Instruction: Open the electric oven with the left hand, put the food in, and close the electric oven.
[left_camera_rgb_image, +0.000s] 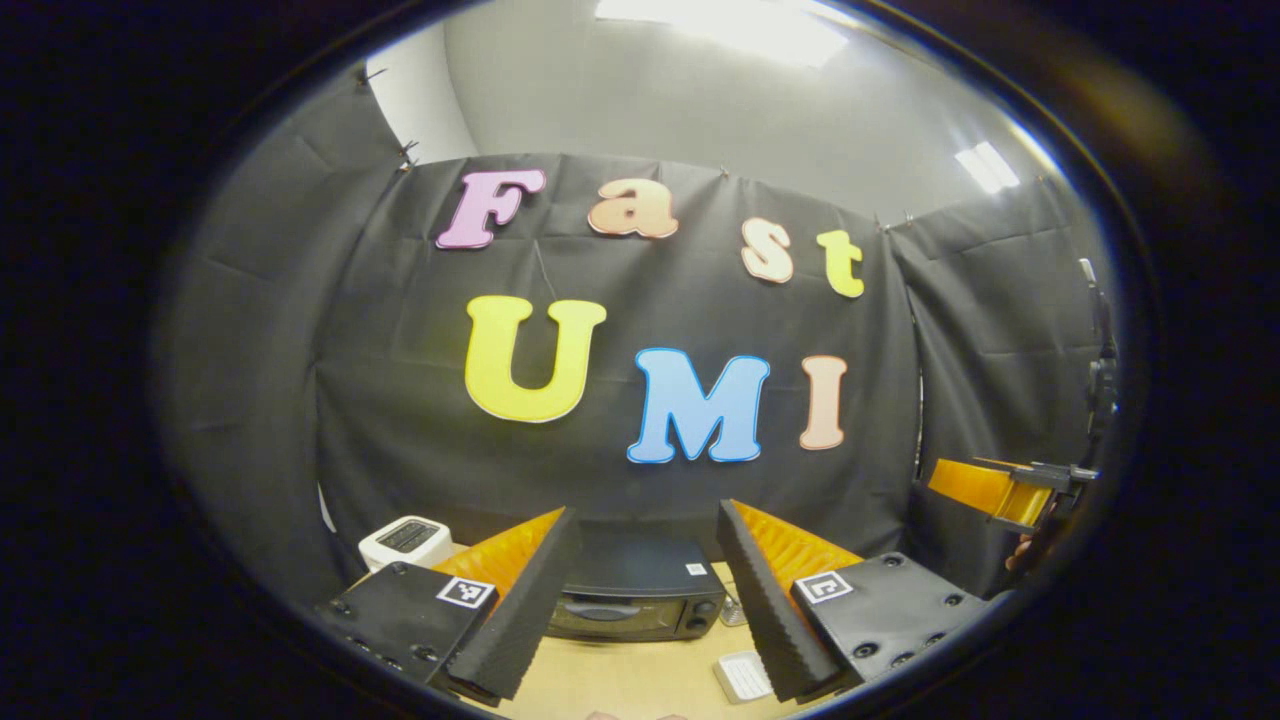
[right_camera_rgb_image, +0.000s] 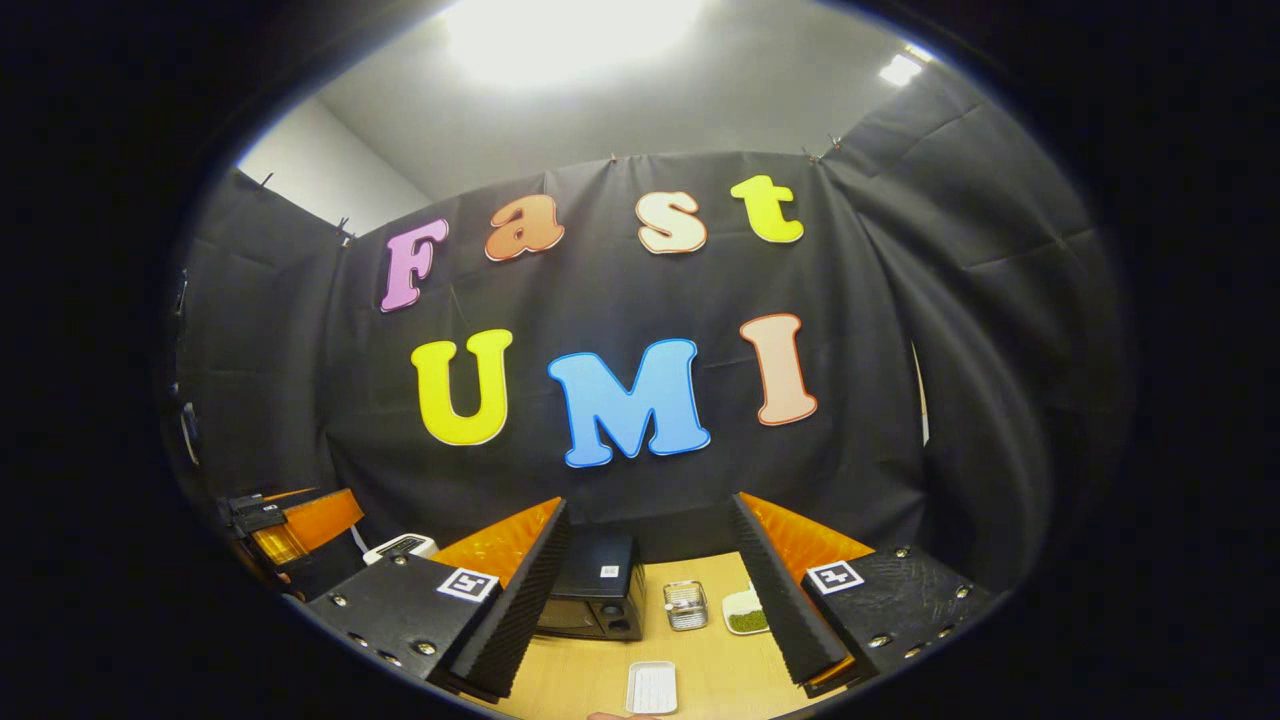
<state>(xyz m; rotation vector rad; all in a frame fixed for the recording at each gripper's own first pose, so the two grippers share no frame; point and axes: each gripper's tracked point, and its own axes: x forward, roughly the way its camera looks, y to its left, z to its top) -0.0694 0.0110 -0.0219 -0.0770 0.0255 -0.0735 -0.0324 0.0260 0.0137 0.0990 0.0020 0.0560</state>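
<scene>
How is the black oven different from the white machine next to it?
The black electric oven is dark, wide and boxy with a front door that is shut; the white appliance is pale, smaller and rounded, with a dark panel on top. The oven sits more central, the white appliance off to its side. Both stand on the wooden table.

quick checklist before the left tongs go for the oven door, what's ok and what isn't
1. Left tongs open and empty: ok.
2. Right tongs open and empty: ok.
3. Oven door closed, facing the left tongs: ok.
4. Door handle contacted: not ok, the tongs are apart from it.
5. Food located: cannot tell; a dish with something green and a small container sit right of the oven.
6. White tray empty: ok.
</scene>
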